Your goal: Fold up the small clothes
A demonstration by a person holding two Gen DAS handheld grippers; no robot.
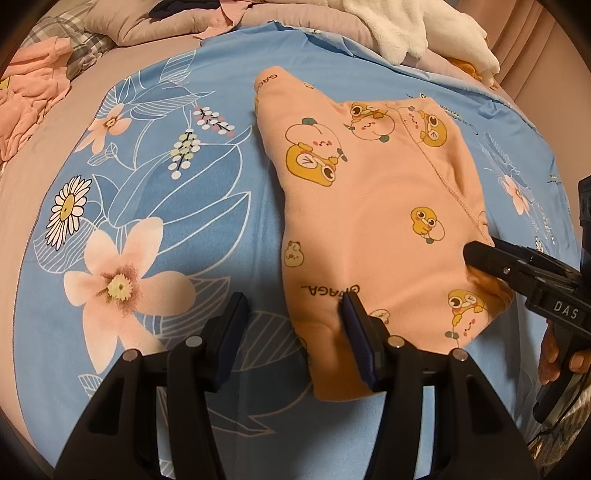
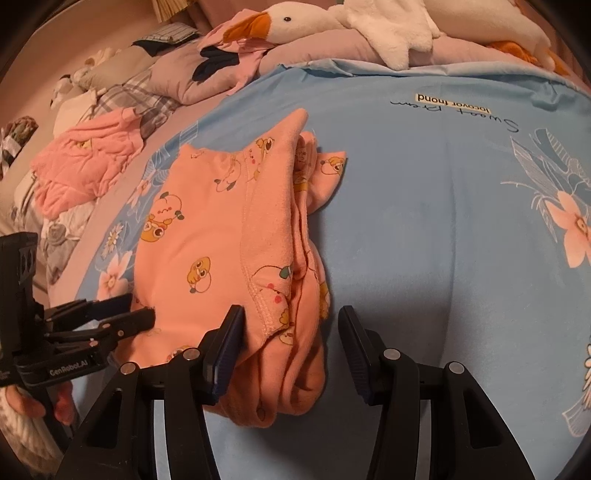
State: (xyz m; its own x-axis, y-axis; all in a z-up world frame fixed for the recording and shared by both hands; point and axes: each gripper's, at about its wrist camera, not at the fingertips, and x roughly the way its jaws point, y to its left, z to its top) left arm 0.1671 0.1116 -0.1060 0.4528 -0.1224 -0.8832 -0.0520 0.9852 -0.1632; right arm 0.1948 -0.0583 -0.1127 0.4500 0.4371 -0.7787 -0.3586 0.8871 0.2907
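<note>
A folded peach garment (image 1: pixel 373 206) (printed with cartoon ducks) lies on the blue floral sheet (image 1: pixel 177 192) of the bed. The left gripper (image 1: pixel 295 325) has its fingers spread wide, one finger resting on the garment's near edge. The right gripper (image 2: pixel 290 332) is likewise wide open, straddling the garment's thick folded side, nothing clamped.

plush goose (image 2: pixel 295 18) body cropped, blanket text (image 2: pixel 454 105) blurred

One folded peach garment (image 1: pixel 373 221), two claws (image 1: pixel 295 332) (image 2: pixel 291 343), one plush goose (image 2: pixel 295 18), one pink garment (image 2: pixel 88 155)
</note>
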